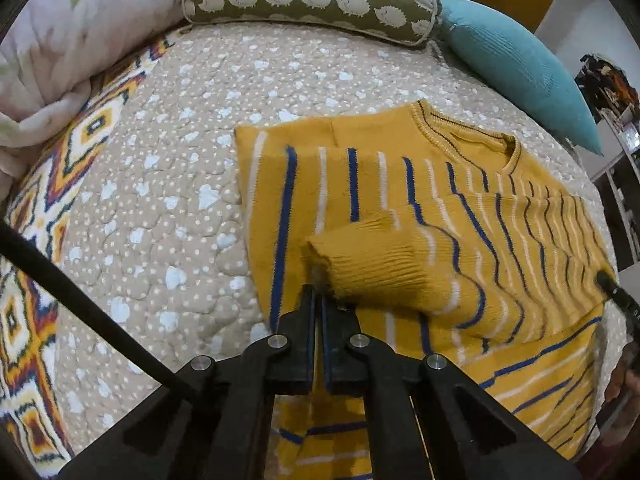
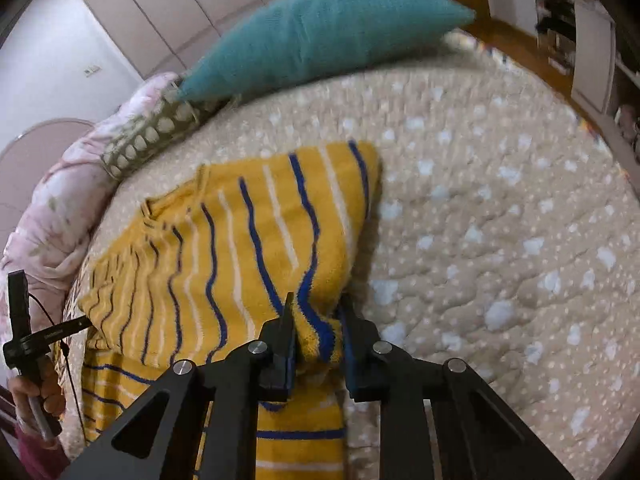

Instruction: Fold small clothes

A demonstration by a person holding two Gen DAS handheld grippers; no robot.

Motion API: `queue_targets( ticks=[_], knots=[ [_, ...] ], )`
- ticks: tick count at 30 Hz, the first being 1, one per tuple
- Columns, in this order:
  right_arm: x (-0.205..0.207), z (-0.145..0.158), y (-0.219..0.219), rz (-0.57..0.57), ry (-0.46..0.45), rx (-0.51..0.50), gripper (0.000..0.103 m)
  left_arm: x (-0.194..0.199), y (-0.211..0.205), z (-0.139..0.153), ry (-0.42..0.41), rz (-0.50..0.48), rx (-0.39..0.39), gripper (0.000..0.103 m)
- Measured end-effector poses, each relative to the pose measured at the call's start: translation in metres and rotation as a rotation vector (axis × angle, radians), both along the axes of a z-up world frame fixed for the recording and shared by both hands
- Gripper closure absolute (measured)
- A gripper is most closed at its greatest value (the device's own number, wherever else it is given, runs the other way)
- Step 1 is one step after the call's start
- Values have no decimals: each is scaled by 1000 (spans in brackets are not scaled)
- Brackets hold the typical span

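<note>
A mustard-yellow sweater with blue and white stripes lies on the bed, its neckline toward the pillows. One sleeve is folded across the body, ending in a ribbed cuff. My left gripper is shut on the edge of that cuff, fingers pressed together. In the right wrist view the sweater has its side edge bunched up between the fingers of my right gripper, which is shut on that fold. The left gripper's tip and the hand holding it show at the left edge there.
A beige quilted bedcover lies under the sweater. At the head of the bed are a teal cushion, a green hedgehog-print bolster and a floral duvet. A patterned blanket runs along the left side.
</note>
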State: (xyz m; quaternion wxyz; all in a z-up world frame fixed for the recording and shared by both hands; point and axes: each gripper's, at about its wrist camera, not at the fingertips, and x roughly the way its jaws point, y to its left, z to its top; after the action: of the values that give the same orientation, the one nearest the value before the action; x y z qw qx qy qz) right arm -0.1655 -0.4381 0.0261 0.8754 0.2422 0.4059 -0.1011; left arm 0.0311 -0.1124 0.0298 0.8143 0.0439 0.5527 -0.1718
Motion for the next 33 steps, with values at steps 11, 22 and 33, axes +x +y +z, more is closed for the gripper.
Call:
queue_targets(
  ticks=[11,22,33],
  knots=[
    [-30,17,11,-17,10,-26,60,-23,26,11,-11,25,-1,57],
    [5,51,141,340,-124,-67,55,-9,32,25,-11,141,-88,57],
    [119,-11,254,416,75,-277,54,-34,61,33,-35,137,-95,38]
  ],
)
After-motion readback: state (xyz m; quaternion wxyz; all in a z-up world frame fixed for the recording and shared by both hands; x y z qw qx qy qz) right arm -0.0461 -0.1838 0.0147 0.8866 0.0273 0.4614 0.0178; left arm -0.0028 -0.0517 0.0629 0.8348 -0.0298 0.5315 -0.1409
